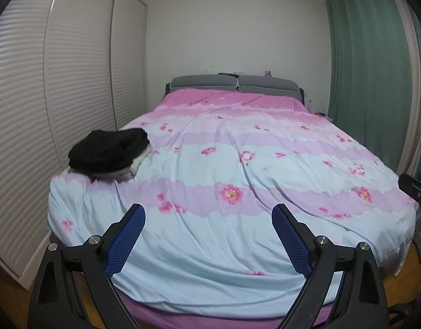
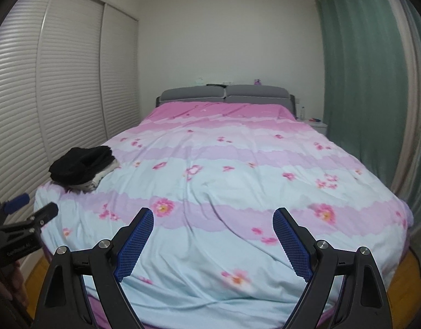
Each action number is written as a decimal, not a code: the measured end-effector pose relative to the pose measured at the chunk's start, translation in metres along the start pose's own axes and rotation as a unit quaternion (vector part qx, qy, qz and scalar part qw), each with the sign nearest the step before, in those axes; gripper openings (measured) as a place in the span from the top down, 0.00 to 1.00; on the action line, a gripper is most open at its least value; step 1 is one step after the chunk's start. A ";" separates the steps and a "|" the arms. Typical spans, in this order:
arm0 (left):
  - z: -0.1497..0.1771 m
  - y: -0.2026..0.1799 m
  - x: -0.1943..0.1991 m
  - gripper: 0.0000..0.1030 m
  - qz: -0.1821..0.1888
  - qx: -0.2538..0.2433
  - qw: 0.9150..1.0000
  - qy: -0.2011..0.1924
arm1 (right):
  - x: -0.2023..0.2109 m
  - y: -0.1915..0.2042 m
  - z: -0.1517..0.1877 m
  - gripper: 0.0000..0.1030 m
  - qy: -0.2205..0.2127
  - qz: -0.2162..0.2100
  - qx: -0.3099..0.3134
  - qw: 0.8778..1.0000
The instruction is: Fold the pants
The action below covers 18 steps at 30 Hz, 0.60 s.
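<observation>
**Both grippers spread above the foot of the bed**

Left gripper (image 1: 207,219) and right gripper (image 2: 213,223) we hold wide apart, empty. Black pants (image 1: 109,150) sit folded atop a pile at the bedspread's (image 1: 237,164) left edge. Lettering on the left gripper's body is too blurred to read.

Left gripper (image 1: 207,213) and right gripper (image 2: 213,218): I hold both side by side above the bed's foot edge, jaws spread wide, nothing between the blue pads.
</observation>
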<state>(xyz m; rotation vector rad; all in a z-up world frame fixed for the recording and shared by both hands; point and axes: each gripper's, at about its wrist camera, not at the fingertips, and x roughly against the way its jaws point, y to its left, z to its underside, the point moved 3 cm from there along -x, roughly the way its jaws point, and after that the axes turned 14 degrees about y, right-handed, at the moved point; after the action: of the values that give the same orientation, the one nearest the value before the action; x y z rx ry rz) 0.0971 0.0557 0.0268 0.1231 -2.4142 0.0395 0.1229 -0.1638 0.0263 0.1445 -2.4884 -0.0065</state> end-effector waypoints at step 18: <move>0.008 -0.022 0.005 0.08 0.001 -0.029 1.000 -0.008 | 0.024 -0.031 0.027 0.09 -0.007 0.040 -0.036 0.999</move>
<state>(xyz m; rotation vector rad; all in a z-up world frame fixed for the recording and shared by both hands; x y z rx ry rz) 0.0898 0.0329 0.0241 0.0942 -2.4290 -0.0316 0.0907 -0.1984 0.0180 0.0152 -2.5031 -0.0636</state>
